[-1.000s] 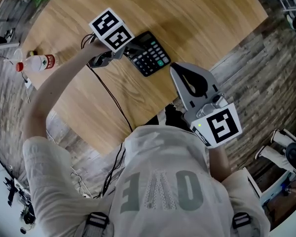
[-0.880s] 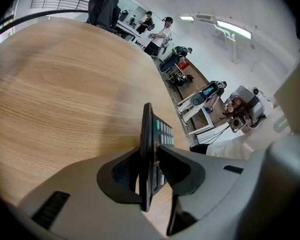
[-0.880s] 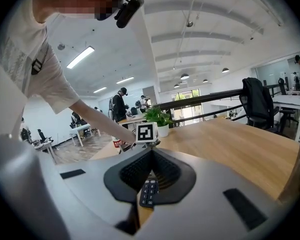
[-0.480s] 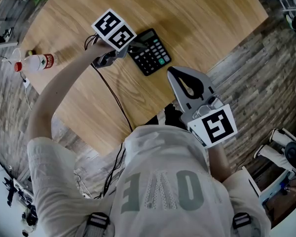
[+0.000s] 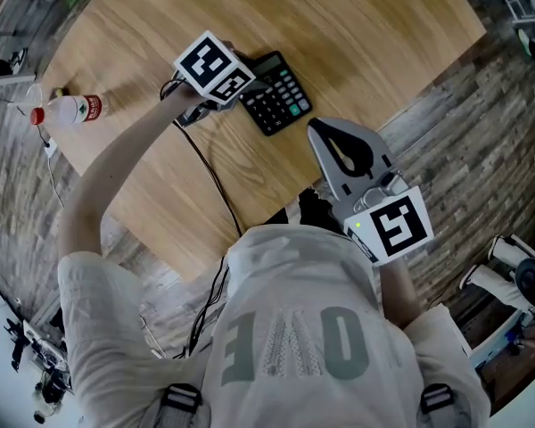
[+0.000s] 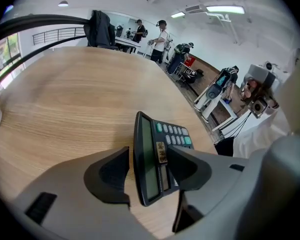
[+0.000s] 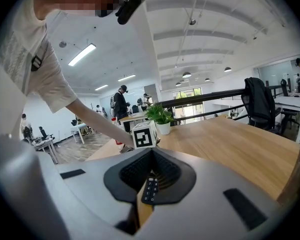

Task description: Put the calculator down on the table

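A black calculator (image 5: pixel 281 96) lies flat on the round wooden table (image 5: pixel 357 25), keys up. My left gripper (image 5: pixel 242 89) reaches down over its display end, its marker cube above. In the left gripper view the calculator (image 6: pixel 172 136) sits between the pads of the left gripper (image 6: pixel 149 156); the jaws are opening, and a gap shows beside the left pad (image 6: pixel 112 171). My right gripper (image 5: pixel 316 130) hovers near the table's front edge, shut and empty. In the right gripper view the right gripper (image 7: pixel 151 151) shows the calculator (image 7: pixel 150 190) through its hollow.
A plastic bottle with a red cap (image 5: pixel 69 110) lies near the table's left edge. A potted plant (image 7: pixel 160 116) stands at the far rim. A black cable (image 5: pixel 205 172) trails from the left gripper over the table's front edge. A chair with a jacket (image 7: pixel 257 101) stands behind.
The left gripper has tipped further down and shifted slightly right over the calculator, and its jaws have spread apart. The right gripper has stayed where it was.
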Demonstrator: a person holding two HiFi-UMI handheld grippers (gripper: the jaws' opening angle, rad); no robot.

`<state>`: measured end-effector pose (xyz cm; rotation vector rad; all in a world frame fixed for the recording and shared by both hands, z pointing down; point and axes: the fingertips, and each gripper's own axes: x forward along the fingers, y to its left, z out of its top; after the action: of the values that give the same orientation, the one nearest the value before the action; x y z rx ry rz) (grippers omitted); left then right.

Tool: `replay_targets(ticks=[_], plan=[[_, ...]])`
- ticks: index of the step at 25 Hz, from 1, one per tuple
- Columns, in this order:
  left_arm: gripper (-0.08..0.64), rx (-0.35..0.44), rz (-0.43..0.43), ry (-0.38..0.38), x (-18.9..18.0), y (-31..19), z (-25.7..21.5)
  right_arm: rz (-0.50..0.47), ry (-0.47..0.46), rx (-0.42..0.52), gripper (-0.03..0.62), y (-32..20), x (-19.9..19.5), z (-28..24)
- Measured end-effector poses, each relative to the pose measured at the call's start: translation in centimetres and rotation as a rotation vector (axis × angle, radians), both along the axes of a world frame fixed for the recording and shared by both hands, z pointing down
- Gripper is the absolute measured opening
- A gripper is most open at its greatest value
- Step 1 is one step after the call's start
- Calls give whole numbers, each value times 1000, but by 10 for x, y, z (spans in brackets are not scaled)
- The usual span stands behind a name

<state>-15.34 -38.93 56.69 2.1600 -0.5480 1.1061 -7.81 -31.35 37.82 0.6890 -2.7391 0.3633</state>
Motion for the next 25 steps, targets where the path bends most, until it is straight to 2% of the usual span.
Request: replay_targets(ticks=[3, 7, 10, 12, 15, 20, 25], plan=[[254, 38, -22, -28, -5, -2, -1, -19, 7, 13, 20, 5, 0, -1], [279, 63, -48, -27, -9, -4, -11, -22, -2, 28, 18, 7, 1, -8], [291, 129, -107, -37, -17, -11, -27, -20, -12, 46, 18, 8, 4, -14], [293, 221, -163, -61, -25, -18, -45, -14, -22, 59, 18, 9, 6, -19], [293, 417, -260, -92, -37, -29, -87, 7, -39, 84, 18, 7, 12, -29], [291, 694, -478, -8, -47, -29, -179, 65, -61, 138, 18, -1, 25, -49], [291, 934, -672, -7, -62, -1, -263, 117, -114, 227, 18, -13, 35, -80]])
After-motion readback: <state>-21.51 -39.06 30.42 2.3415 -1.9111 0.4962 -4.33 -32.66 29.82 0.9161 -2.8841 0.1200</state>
